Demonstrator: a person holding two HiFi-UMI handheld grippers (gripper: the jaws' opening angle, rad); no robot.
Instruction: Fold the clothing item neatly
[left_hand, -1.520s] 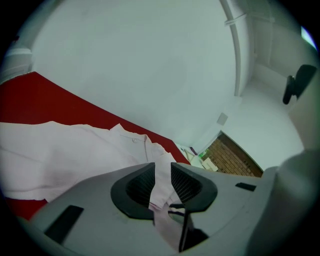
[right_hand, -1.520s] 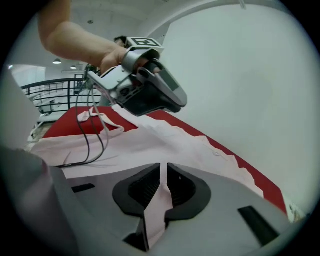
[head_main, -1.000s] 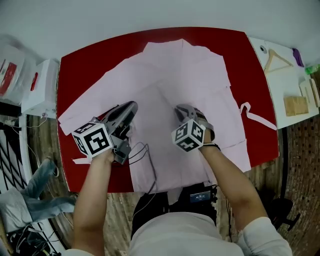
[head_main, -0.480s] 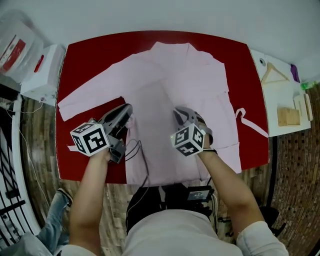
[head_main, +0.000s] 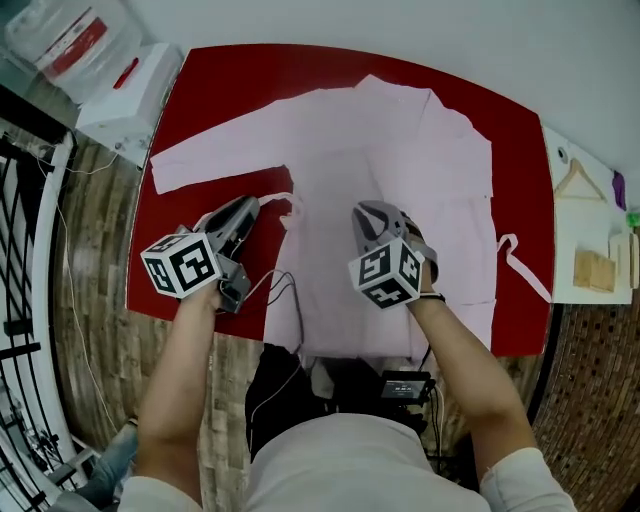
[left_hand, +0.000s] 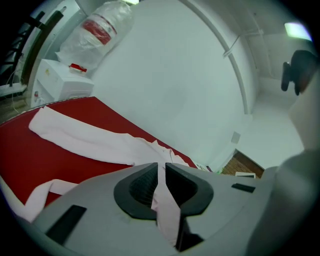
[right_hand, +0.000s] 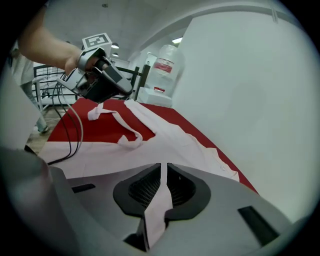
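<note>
Across the red desk (head_main: 220, 90) the pink garment (head_main: 390, 150) lies spread; your left gripper (head_main: 250, 206) has drawn left, its jaws and those of your right gripper (head_main: 366, 212) clamped on fabric, beginning the fold.

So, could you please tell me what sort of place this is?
Probably an indoor workroom set up for folding clothes. A pink garment lies spread on a red table against a bare white wall, with a wooden hanger on a white side table and a wood floor.
</note>
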